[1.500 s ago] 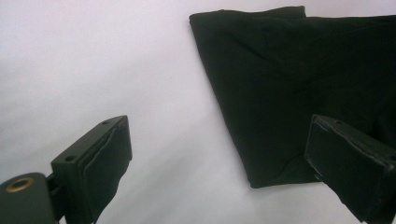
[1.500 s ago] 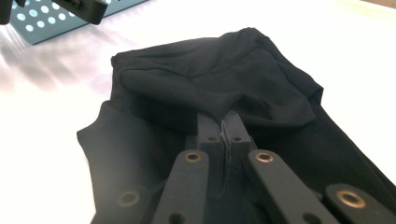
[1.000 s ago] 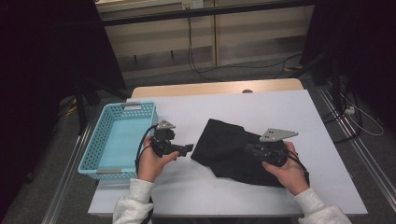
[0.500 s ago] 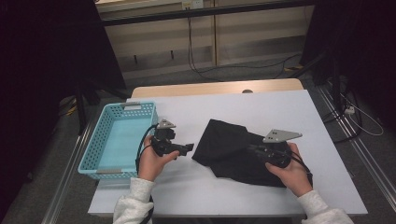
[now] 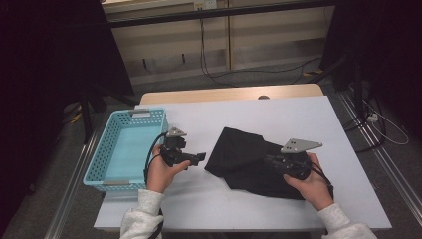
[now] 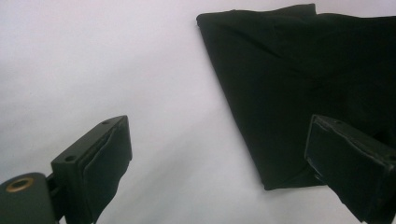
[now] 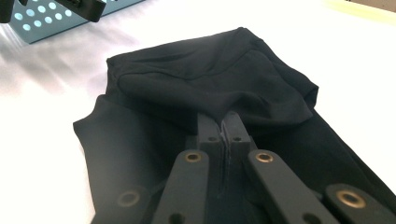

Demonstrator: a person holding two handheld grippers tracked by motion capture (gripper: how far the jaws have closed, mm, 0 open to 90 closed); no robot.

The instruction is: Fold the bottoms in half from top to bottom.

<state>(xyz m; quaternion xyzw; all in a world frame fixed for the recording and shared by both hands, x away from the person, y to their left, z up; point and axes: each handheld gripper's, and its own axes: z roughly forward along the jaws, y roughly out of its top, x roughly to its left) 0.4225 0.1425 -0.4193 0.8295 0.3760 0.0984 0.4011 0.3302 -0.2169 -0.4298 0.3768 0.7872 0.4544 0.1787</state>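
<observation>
A black cloth [image 5: 244, 154] lies crumpled on the white table [image 5: 278, 112], right of centre. My right gripper [image 5: 271, 162] rests over its right part. In the right gripper view its jaws are shut [image 7: 223, 126] on a raised fold of the black cloth [image 7: 205, 84], which humps up just beyond the tips. My left gripper [image 5: 199, 158] hovers to the left of the cloth and points toward it. Its jaws stand wide open [image 6: 219, 163] over bare table, with the cloth's edge [image 6: 303, 79] reaching in front of the right jaw.
A light blue perforated basket [image 5: 107, 149] stands at the table's left edge, beside my left hand; its wall [image 7: 51, 18] shows in the right gripper view. Bare table stretches behind the cloth and along the front edge. Dark floor and cables lie beyond the table.
</observation>
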